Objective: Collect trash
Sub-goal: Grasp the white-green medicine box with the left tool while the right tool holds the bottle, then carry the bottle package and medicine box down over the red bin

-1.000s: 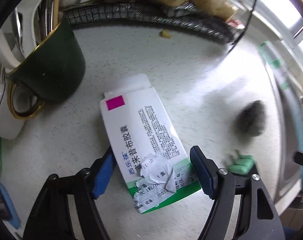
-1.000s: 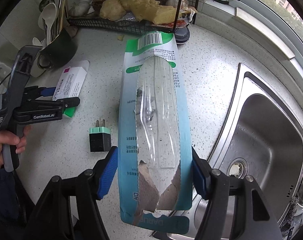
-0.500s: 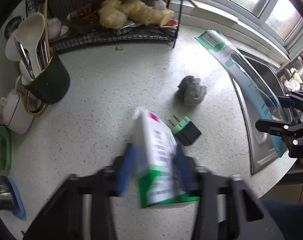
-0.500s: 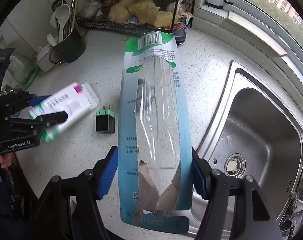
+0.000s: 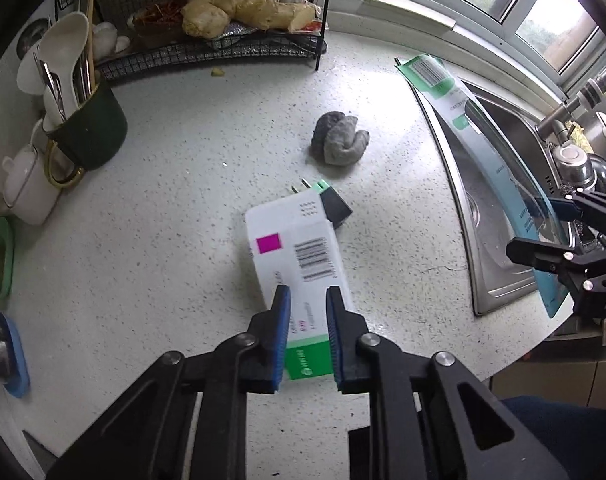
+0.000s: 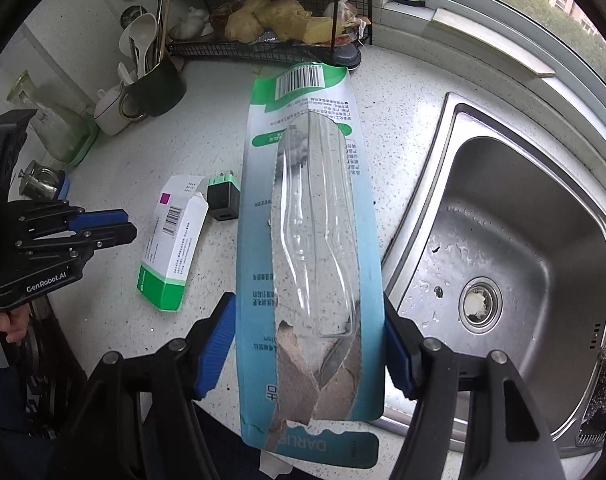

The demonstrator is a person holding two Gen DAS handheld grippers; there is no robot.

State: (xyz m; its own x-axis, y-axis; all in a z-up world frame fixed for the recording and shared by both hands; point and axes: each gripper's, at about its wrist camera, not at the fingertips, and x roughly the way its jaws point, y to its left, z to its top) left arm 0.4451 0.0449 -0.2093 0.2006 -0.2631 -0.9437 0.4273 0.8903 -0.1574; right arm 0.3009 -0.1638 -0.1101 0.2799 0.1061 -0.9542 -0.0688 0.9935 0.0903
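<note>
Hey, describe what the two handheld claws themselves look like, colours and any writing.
Both claws, left claw and right claw, have black angular linkage frames with silver rivets and ribbed blue pads on the fingers. White "GenRobot.AI" lettering marks the left one's side in the right wrist view.

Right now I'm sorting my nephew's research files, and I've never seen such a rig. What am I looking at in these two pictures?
There is no robot. A person holds tongs in each hand, each with a camera looking along its fingers. One picture is from the left tongs, the other from the right tongs. The right pair clamps a torn wrapper above the counter, beside the sink. A medicine box lies by a plug. The left pair, nearly closed, seems not to hold it.
</note>
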